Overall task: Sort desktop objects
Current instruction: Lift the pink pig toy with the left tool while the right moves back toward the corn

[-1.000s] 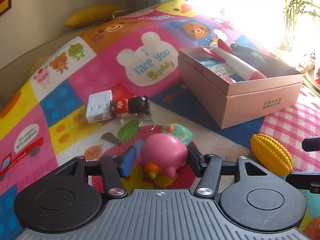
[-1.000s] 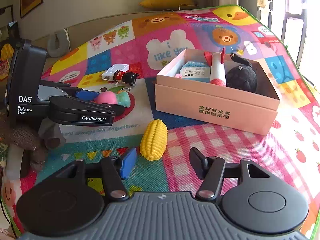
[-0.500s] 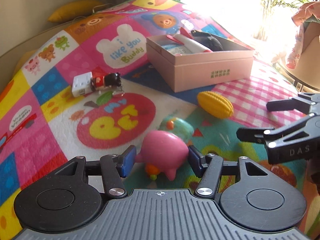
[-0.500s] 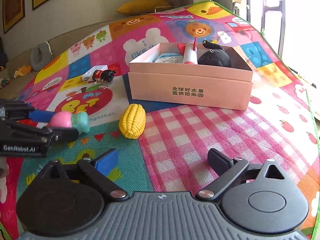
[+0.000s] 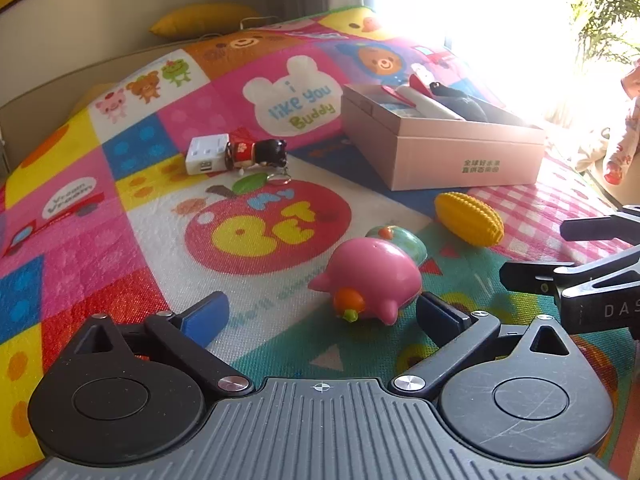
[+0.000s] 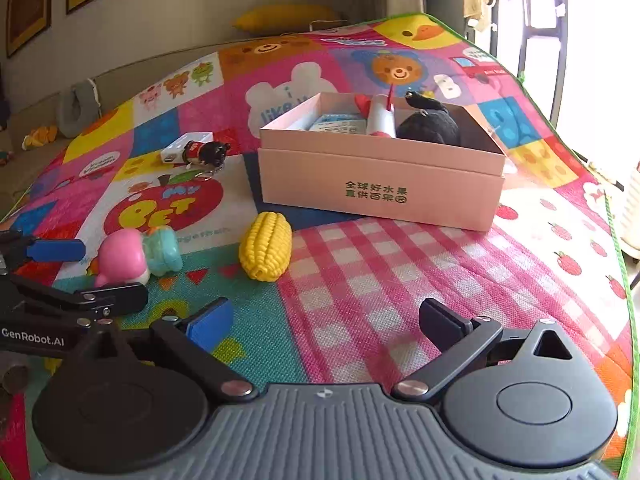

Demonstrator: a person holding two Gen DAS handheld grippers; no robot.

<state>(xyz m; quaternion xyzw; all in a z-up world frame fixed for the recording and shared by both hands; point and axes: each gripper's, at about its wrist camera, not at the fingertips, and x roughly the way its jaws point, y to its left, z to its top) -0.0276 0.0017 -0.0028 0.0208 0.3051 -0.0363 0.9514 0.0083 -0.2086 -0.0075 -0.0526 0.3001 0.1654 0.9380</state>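
Observation:
A pink and teal toy [image 5: 372, 276] [image 6: 120, 256] lies on the play mat [image 5: 120, 248], just ahead of my left gripper [image 5: 322, 311] [image 6: 86, 272]. Its jaws are opening wide; the toy sits between them, close to the right fingertip, and no pad presses on it. A yellow corn toy [image 5: 468, 218] [image 6: 266, 246] lies beyond, in front of the pink box [image 5: 460, 160] [image 6: 380, 192]. My right gripper [image 6: 326, 320] [image 5: 560, 254] hovers low over the checked part of the mat, jaws wide but closing slightly, with nothing between them.
The box holds a white and red rocket [image 6: 382, 118], a black plush [image 6: 428, 128] and a blue packet [image 6: 340, 122]. A white charger [image 5: 204, 156] and a doll keychain [image 5: 256, 154] lie at the mat's far left. A yellow cushion [image 6: 284, 20] lies by the wall.
My left gripper carried the pink and teal toy toward the near right, then opened and let it go onto the mat. My right gripper opened wide and sank a little.

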